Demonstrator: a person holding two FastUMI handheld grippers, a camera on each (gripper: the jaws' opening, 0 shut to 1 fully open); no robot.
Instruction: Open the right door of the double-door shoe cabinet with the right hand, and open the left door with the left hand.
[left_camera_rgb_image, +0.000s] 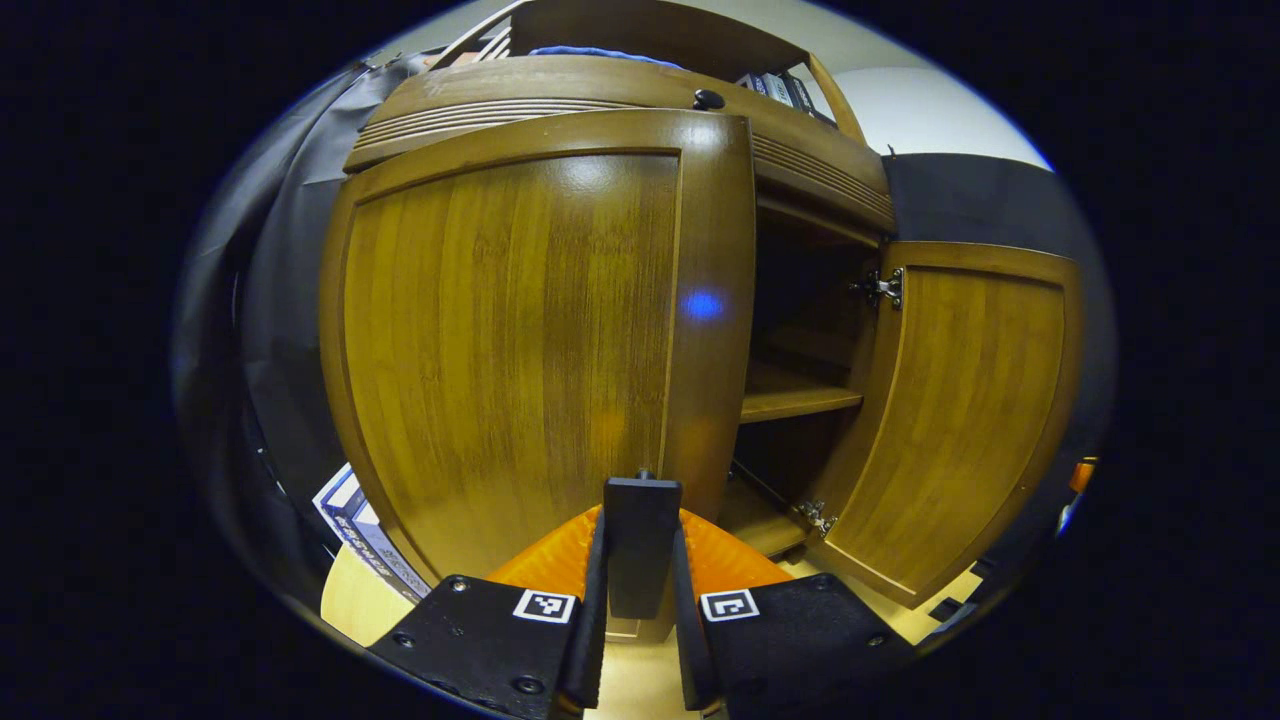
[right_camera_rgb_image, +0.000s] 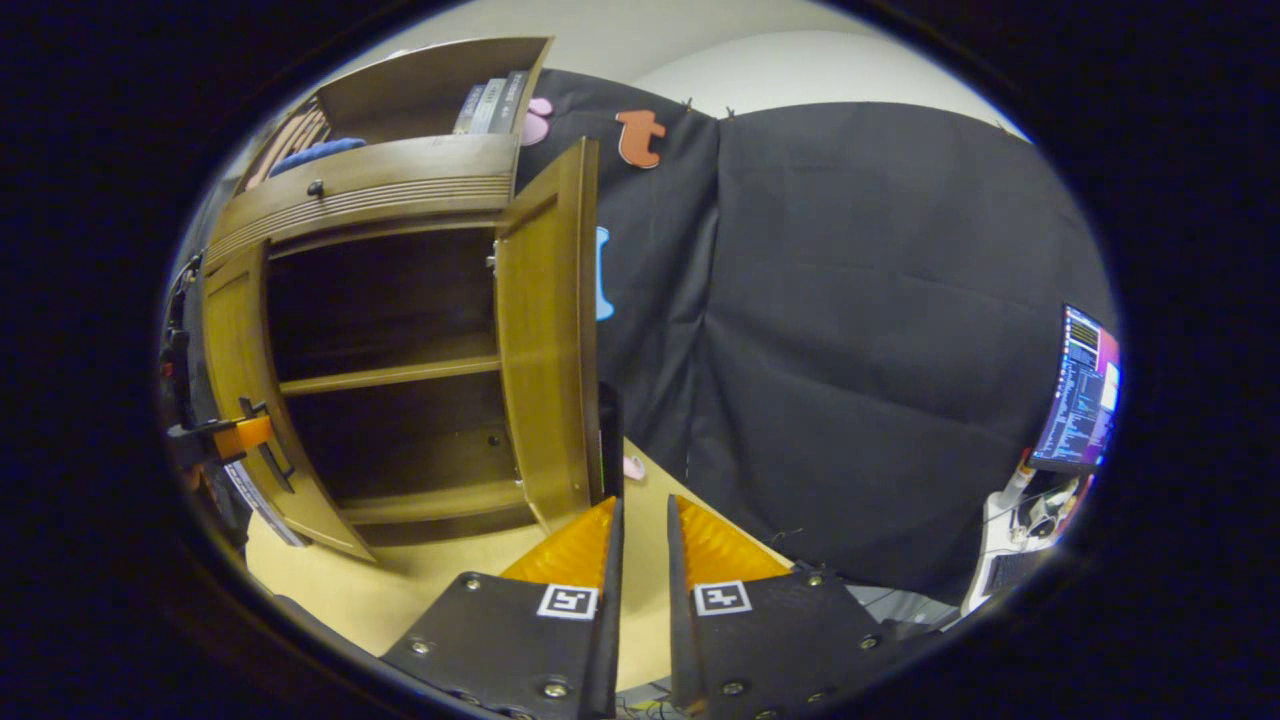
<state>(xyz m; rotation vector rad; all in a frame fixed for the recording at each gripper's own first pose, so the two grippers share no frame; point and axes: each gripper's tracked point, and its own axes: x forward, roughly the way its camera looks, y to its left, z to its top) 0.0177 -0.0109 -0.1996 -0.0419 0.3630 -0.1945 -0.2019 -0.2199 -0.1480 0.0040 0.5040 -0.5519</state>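
The brown wooden shoe cabinet (left_camera_rgb_image: 620, 90) stands close in front in the left gripper view. Its left door (left_camera_rgb_image: 520, 330) is swung partly out toward me. My left gripper (left_camera_rgb_image: 641, 515) is shut on that door's black handle (left_camera_rgb_image: 641, 560). The right door (left_camera_rgb_image: 960, 420) stands wide open, showing an inner shelf (left_camera_rgb_image: 800, 400). In the right gripper view the right door (right_camera_rgb_image: 550, 330) is seen edge-on, its black handle (right_camera_rgb_image: 609, 440) just beyond my right gripper (right_camera_rgb_image: 642, 505), which is open by a narrow gap and holds nothing. The left gripper (right_camera_rgb_image: 230, 435) also shows there at the left door (right_camera_rgb_image: 235, 360).
Books (left_camera_rgb_image: 360, 535) lie on the pale floor (right_camera_rgb_image: 400, 590) left of the cabinet, and more books (left_camera_rgb_image: 780, 88) stand on top. The black cloth wall (right_camera_rgb_image: 850, 350) hangs right of the cabinet. A lit monitor (right_camera_rgb_image: 1080, 395) and desk clutter sit far right.
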